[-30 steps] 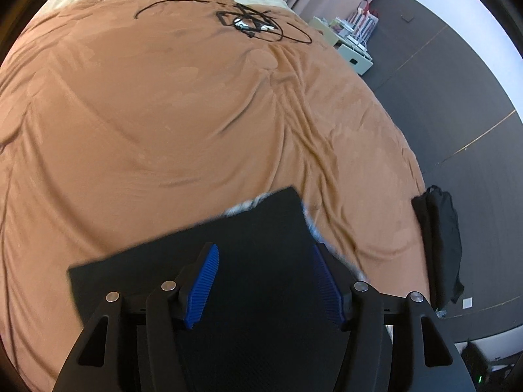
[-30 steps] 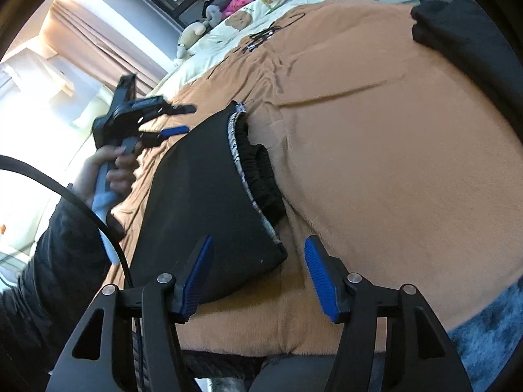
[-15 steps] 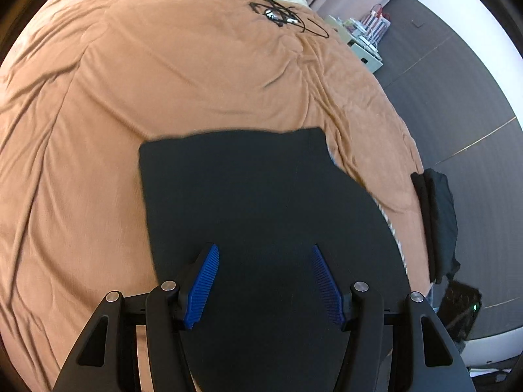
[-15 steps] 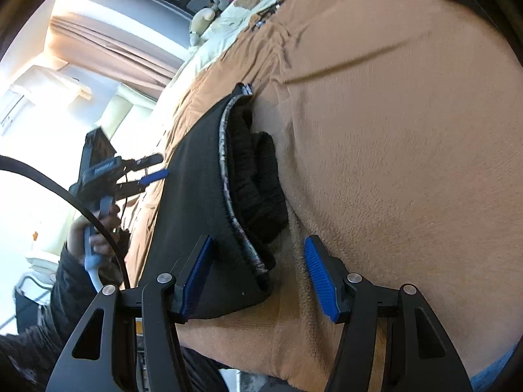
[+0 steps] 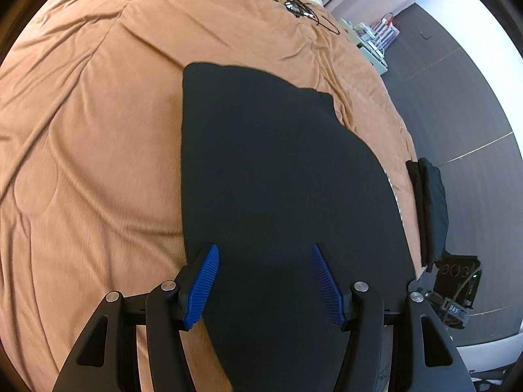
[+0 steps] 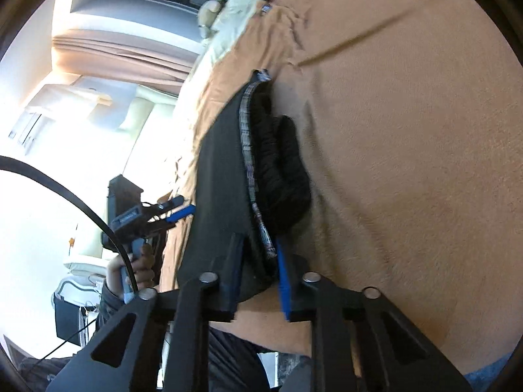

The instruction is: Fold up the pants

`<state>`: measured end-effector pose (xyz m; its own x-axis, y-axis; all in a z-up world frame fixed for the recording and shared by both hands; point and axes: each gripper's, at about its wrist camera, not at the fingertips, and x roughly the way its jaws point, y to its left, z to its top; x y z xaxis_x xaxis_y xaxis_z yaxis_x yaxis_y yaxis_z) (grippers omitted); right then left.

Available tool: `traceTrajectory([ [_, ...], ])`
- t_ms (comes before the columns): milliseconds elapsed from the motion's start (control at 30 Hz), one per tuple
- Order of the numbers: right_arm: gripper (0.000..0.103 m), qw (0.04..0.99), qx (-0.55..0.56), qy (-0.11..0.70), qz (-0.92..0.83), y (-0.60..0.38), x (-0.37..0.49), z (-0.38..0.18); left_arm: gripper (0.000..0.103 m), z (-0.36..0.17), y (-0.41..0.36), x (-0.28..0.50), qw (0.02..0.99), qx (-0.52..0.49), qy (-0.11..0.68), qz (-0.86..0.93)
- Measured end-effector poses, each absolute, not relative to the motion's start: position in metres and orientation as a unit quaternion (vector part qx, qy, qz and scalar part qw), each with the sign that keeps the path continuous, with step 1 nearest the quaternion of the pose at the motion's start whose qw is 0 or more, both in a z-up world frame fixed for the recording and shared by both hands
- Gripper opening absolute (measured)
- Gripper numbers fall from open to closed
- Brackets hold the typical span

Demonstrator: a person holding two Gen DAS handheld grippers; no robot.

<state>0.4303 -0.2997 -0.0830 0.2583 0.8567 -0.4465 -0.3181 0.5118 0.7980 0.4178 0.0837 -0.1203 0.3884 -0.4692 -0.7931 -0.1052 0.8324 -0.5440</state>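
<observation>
Black pants lie flat on a brown blanket that covers a bed. My left gripper hangs open over the near end of the pants, with the cloth spread below its blue pads. In the right wrist view the pants show their waistband with a plaid lining. My right gripper is closing on the near corner of that waistband, and its blue pads pinch the cloth. A hand holds the left gripper at the far side of the pants.
A folded dark garment lies at the bed's right edge. Black cables lie on the far part of the blanket. A white shelf unit stands on the dark floor beyond. Plush toys sit at the bed's head.
My left gripper has moved across over the pants, which now fill the middle of its view. My right gripper dipped, rolled and closed its jaws from wide apart onto the waistband corner.
</observation>
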Motion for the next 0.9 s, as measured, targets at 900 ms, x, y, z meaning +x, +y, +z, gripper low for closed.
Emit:
traceTrajectory([
  [900, 0.004, 0.768, 0.293, 0.432, 0.373, -0.282, 0.393, -0.079, 0.025, -0.15, 0.078, 0.333, 0.763, -0.309, 0.554, -0.126],
])
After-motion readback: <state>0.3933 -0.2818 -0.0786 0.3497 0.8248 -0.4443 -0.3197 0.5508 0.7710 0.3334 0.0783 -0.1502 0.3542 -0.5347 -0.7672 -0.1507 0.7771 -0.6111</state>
